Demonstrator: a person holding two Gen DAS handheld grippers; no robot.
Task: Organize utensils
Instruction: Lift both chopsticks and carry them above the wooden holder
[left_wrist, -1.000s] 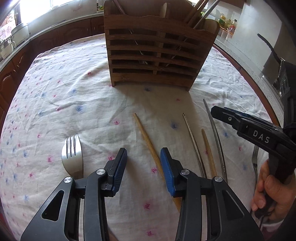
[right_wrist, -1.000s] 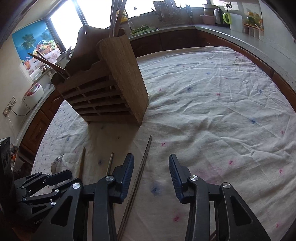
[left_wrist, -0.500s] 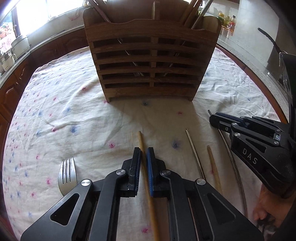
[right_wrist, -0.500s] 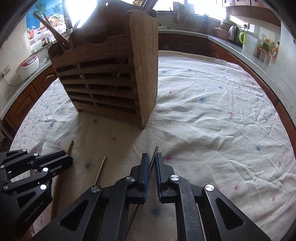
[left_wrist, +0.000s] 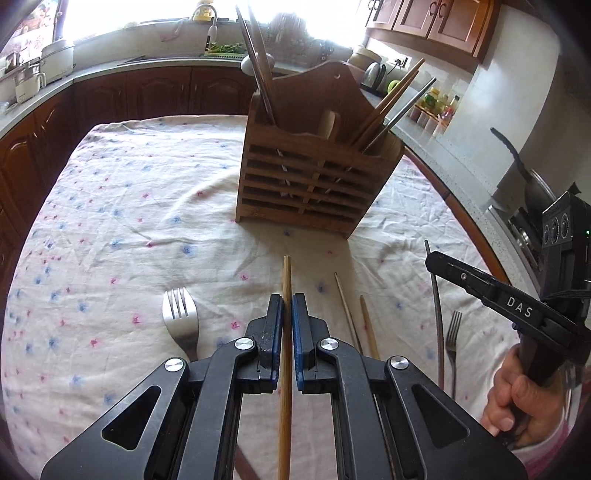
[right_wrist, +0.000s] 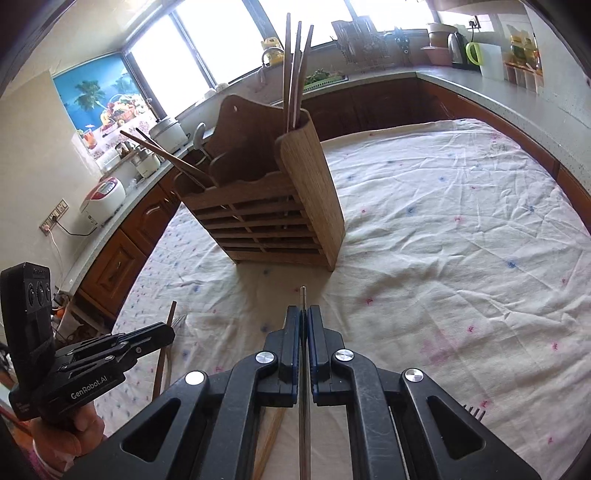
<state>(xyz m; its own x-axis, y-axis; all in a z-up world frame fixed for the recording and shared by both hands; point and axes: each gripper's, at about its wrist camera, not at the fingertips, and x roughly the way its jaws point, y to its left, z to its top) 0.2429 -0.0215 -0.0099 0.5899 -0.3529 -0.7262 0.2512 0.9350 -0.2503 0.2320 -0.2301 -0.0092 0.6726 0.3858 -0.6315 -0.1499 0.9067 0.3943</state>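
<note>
My left gripper (left_wrist: 287, 306) is shut on a wooden chopstick (left_wrist: 286, 277), which is lifted off the flowered tablecloth (left_wrist: 129, 229) and points at the slatted wooden utensil holder (left_wrist: 314, 177). My right gripper (right_wrist: 303, 314) is shut on a thin metal chopstick (right_wrist: 303, 295), also raised and pointing toward the holder (right_wrist: 273, 206). Several chopsticks and a spoon stand in the holder. On the cloth lie a fork (left_wrist: 180, 317), a metal chopstick (left_wrist: 345, 306), a wooden chopstick (left_wrist: 369, 328) and a second fork (left_wrist: 452, 339). The right gripper (left_wrist: 432, 258) also shows at the right of the left wrist view.
Dark wooden cabinets and a grey counter (right_wrist: 480, 88) ring the table closely. A rice cooker (right_wrist: 103, 199) stands on the left counter, a kettle (right_wrist: 458, 51) and jars on the back right. A hand (left_wrist: 517, 391) holds the right gripper's handle.
Both grippers closed, the left on the wooden chopstick, the right on the metal one. Both then rose and lifted the chopsticks off the cloth.
</note>
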